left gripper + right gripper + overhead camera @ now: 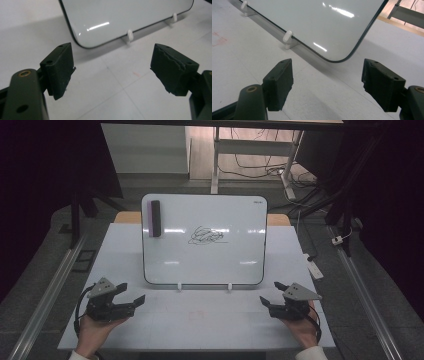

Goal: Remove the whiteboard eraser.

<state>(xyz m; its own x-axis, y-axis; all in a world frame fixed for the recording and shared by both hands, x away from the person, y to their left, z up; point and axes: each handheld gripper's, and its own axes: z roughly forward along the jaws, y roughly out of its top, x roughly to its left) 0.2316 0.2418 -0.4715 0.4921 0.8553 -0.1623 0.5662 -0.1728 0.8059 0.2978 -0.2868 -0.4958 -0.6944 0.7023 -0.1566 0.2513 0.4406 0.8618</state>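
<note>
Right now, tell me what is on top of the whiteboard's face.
On the whiteboard, a black eraser with a purple side sits at the upper left, and a black scribble marks the middle. Whatever lies under the eraser is covered.

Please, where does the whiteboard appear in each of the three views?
High view: the whiteboard stands upright at centre, behind both grippers.
Left gripper view: its lower corner is at top centre.
Right gripper view: its other lower corner is at top centre.
Shared landmark: the white clips under its bottom edge.
</note>
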